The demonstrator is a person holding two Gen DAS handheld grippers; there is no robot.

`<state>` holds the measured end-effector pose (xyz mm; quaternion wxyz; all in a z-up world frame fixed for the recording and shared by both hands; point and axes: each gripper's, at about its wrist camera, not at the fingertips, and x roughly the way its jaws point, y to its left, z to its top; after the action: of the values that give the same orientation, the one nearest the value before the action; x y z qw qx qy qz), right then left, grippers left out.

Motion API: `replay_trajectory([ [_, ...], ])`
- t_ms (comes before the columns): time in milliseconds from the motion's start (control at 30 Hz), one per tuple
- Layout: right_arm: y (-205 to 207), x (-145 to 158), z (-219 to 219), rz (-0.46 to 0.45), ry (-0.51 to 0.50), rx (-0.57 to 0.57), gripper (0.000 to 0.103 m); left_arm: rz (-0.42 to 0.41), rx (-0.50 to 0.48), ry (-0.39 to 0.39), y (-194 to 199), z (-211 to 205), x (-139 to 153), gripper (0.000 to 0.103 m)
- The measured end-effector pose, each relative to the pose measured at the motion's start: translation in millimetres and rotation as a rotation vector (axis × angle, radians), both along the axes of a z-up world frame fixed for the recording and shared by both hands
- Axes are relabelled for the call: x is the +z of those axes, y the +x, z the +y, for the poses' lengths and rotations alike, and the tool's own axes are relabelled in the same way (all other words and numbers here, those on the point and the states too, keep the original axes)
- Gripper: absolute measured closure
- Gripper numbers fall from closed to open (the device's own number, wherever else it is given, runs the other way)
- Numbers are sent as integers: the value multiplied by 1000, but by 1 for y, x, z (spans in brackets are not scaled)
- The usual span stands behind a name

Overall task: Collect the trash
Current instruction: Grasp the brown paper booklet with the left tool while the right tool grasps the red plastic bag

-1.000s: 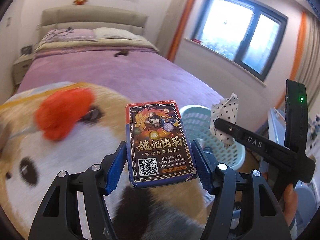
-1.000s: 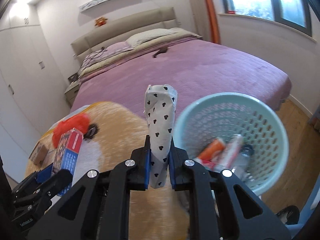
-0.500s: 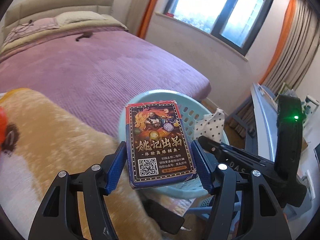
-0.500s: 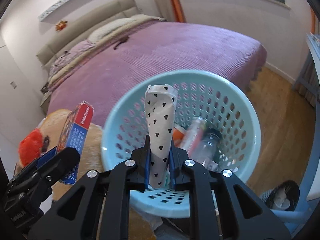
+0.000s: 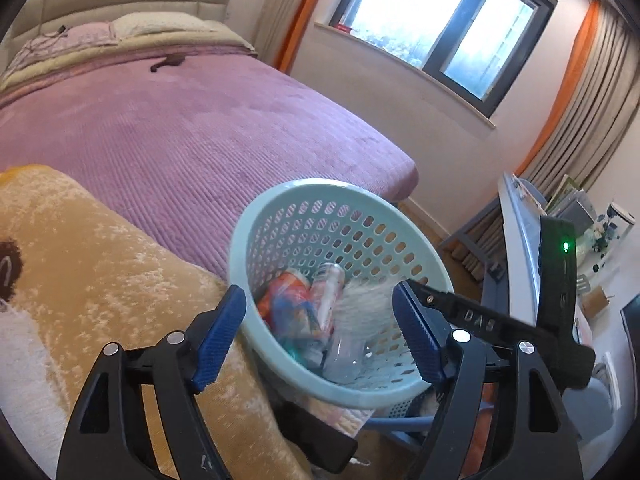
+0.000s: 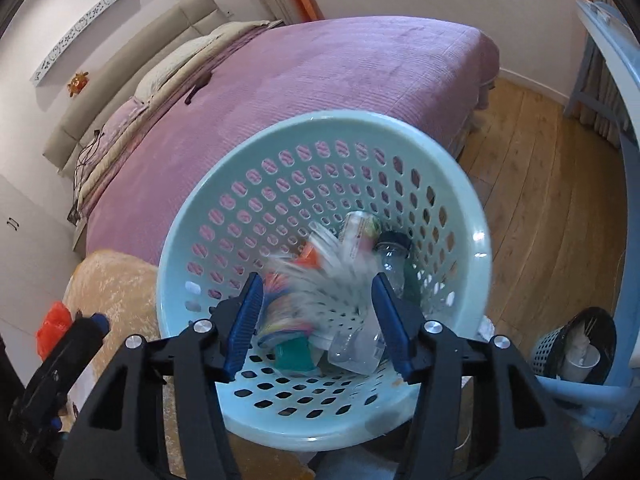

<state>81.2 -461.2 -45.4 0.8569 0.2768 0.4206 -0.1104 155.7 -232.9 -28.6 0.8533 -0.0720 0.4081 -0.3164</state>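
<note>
While the left gripper (image 5: 318, 330) is hovering over the near rim of the pale blue perforated basket (image 5: 280, 216), its blue-padded jaws are standing wide apart and holding nothing. Inside the basket, an orange-printed can (image 5: 286, 300), a slim pale can (image 5: 330, 290), a clear plastic bottle (image 5: 346, 354) and a motion-blurred white scrap (image 5: 366, 304) are lying together. The right gripper's body, marked DAS, is crossing the basket's right rim. The purple bed (image 5: 180, 128) is lying behind the basket, and a tan plush blanket (image 5: 100, 272) is spreading at the left.

In the right wrist view, the right gripper (image 6: 318, 314) is hanging above the basket (image 6: 472, 220), its jaws likewise spread wide and empty. Between them, a blurred white scrap (image 6: 320, 276) is showing over a colourful blurred item (image 6: 280, 316), a teal piece (image 6: 294, 354) and a clear bottle (image 6: 356, 346); a dark-capped bottle (image 6: 394, 258) is resting farther in. A small dark bin (image 6: 576, 344) is standing on the wooden floor (image 6: 540, 184) at the right.
</note>
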Motion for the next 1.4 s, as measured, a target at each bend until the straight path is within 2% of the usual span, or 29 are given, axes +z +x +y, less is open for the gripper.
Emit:
replay_trajectory([
  [233,-7,22,19,-60,11,53,50,-49,36,-30,-20,28,23,27],
  [400,-11,49,55,-118,-40,129,50,-102,81,-48,-42,61,41,27],
  [533,-17,74,94,-186,-94,196,41,-145,136,-69,-56,94,58,27],
  [733,-17,103,157,-268,-130,330,39,-206,278,-83,-76,163,81,27],
  [867,-12,116,214,-310,-159,430,33,-254,419,-32,-90,224,90,27],
  [1033,0,118,277,-318,-176,531,32,-264,557,22,-98,285,91,27],
  [1167,17,107,322,-297,-167,572,28,-246,675,99,-98,335,77,27],
  [1300,37,93,358,-245,-118,565,26,-176,713,127,-88,376,53,27],
  [1400,47,84,378,-222,-129,522,21,-139,712,89,-83,400,39,27],
])
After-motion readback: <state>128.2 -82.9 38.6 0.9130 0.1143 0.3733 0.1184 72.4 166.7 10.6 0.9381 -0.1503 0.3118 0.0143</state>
